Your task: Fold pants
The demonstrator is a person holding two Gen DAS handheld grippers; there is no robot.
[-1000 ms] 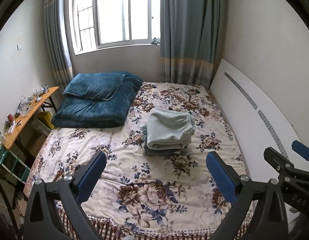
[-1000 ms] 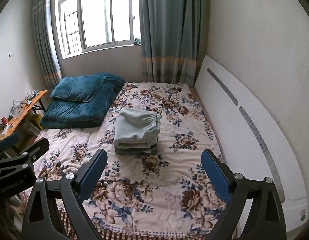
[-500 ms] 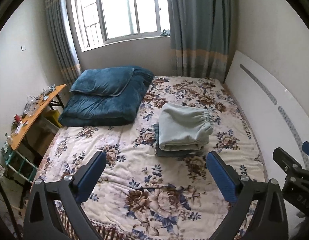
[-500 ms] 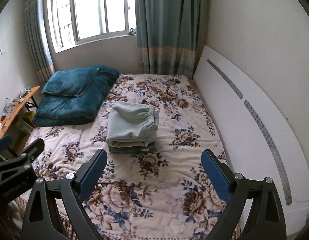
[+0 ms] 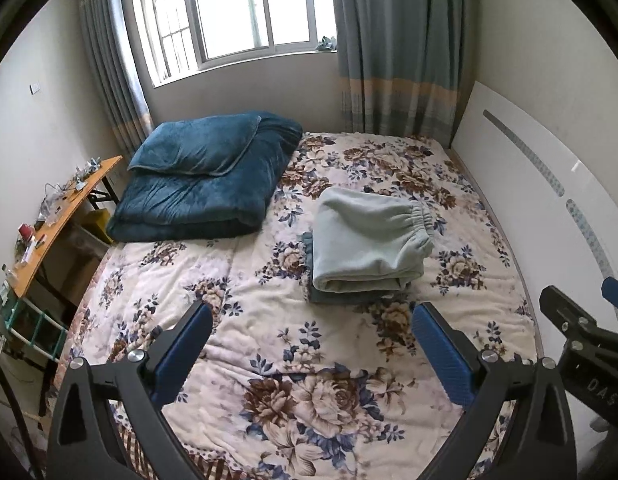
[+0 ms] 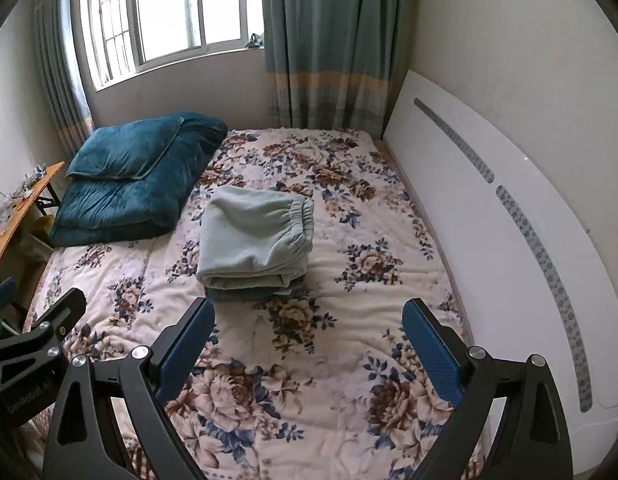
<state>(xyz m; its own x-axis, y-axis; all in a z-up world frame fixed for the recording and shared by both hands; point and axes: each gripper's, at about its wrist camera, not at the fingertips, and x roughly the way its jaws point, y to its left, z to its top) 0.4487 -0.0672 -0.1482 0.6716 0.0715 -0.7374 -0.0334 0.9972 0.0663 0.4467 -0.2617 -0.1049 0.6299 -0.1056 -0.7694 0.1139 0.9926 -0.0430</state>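
Over the last second both cameras have drawn closer to the bed and tipped a little downward, so the folded pile now sits larger and lower in each view, while the clothing itself has not moved. Judging from that, the folding looks done, or a fresh pair has yet to be brought in; nothing unfolded is in sight.

The left gripper (image 5: 311, 340) hangs over the near end of the floral quilted bedspread (image 5: 237, 352), its blue-padded jaws spread wide with nothing between them. The right gripper (image 6: 307, 336) is likewise spread and empty, and its black frame shows at the right edge of the left wrist view.

The pale green fleece pants with an elastic waistband (image 5: 369, 240) lie folded into a thick rectangle near the middle of the bed, waistband turned toward the white headboard panel (image 5: 549, 208) along the right wall. They rest on top of a darker grey-green folded garment (image 5: 341, 296), whose edge peeks out underneath. Both are well apart from the folded dark teal plush blanket (image 5: 201, 192) at the far left, and well ahead of both grippers.
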